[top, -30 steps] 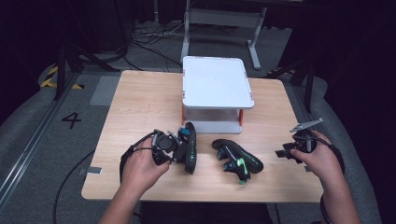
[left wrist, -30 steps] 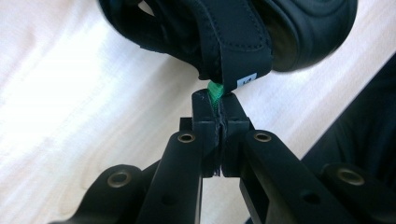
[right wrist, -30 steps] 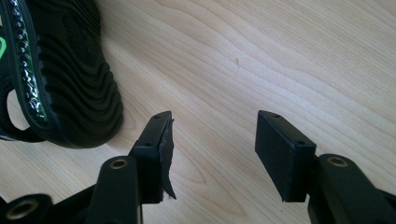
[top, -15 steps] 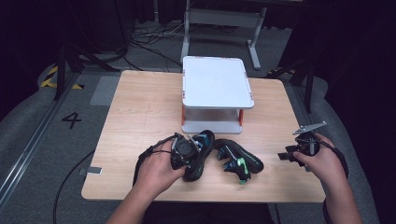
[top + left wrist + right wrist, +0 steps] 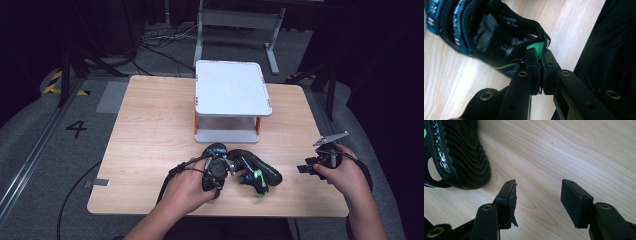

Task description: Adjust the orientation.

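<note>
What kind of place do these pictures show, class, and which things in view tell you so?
Probably a lab or recording workspace, not a home: a bare wooden table stands on grey carpet marked with a number 4, loose cables run across the floor, and a person works with handheld grippers on shoes.

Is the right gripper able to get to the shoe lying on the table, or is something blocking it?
Probably yes. The right gripper has its fingers open with nothing between them, and bare table lies between it and the lying shoe. The left gripper, shut on the other shoe, sits on the far side.
</note>
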Available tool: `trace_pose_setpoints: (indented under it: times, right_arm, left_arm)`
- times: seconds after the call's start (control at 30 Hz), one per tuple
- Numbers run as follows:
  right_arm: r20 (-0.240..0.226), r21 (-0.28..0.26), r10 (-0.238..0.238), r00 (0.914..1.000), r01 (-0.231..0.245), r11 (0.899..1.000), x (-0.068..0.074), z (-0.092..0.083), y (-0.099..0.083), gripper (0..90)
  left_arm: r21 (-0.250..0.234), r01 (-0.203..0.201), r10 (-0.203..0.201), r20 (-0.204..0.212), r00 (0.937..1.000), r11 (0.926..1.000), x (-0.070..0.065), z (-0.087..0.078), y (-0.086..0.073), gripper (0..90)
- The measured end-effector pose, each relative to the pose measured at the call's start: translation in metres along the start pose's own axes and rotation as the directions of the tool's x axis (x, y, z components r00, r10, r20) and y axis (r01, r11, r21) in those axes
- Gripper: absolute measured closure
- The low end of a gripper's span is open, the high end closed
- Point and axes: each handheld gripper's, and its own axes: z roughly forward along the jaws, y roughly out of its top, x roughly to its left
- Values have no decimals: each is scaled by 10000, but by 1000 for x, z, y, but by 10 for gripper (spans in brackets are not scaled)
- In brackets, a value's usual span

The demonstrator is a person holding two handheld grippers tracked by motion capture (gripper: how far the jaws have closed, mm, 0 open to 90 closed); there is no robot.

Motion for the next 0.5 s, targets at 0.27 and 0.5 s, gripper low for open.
trace_pose_setpoints:
  times: [0.27, 0.5]
  right_arm:
    - [-69, 160, -114, 9999, 115, 9998, 4, 5, 1, 471]
    - [-63, 106, -246, 9997, 247, 9996, 10, 2, 2, 470]
  left_arm:
    - [118, 22, -31, 725, 9974, 9999, 3, 4, 8, 871]
    - [-671, 607, -532, 1078, 9928, 9959, 11, -4, 1, 803]
